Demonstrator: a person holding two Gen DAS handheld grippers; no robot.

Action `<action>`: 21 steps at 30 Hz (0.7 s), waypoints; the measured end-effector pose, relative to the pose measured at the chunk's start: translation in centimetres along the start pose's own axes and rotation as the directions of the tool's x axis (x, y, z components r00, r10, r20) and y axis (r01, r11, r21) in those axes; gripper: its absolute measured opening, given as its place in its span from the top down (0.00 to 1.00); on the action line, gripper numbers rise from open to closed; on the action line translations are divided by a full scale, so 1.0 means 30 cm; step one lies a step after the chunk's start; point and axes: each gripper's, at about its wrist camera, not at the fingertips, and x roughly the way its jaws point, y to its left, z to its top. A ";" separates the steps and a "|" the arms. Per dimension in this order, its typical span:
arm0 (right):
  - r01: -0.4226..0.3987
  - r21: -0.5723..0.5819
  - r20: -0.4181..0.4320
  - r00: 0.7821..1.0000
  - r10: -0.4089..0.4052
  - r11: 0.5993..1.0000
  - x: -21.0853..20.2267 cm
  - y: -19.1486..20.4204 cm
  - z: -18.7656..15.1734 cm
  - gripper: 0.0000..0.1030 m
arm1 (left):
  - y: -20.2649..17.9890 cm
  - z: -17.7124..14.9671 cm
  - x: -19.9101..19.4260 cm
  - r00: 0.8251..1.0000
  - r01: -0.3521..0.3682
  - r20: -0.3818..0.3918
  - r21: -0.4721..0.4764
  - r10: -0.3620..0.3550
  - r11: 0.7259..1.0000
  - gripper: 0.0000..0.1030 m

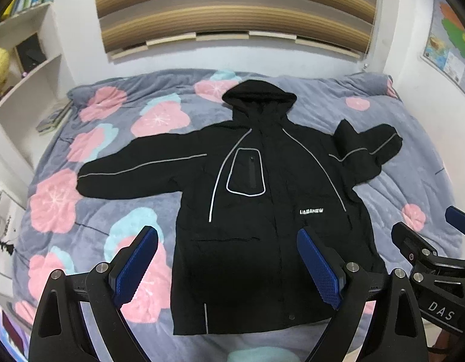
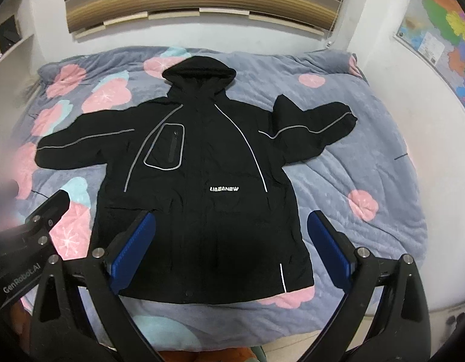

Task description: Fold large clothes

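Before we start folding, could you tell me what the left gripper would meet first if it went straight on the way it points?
Probably the black jacket: the open left gripper points at its lower front, though depth is unclear.

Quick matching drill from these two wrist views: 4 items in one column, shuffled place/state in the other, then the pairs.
Items
1. jacket
2. hood
3. map
4. left gripper

States
A. hangs on the wall beside the bed
B. open, holding nothing
C. spread front-up on the floral blanket
D. points toward the headboard

Pairs: 1-C, 2-D, 3-A, 4-B
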 end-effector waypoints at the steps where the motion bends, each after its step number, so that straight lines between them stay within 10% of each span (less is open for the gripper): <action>1: 0.013 -0.001 -0.006 1.000 -0.013 1.000 0.006 0.009 -0.001 0.04 | 0.007 0.004 0.015 1.000 0.006 -0.005 0.005 -0.006 1.000 0.09; 21: -0.009 -0.024 0.044 0.999 0.010 1.000 0.083 -0.027 0.116 0.04 | -0.035 0.117 0.109 1.000 0.006 0.028 -0.051 -0.005 0.999 0.09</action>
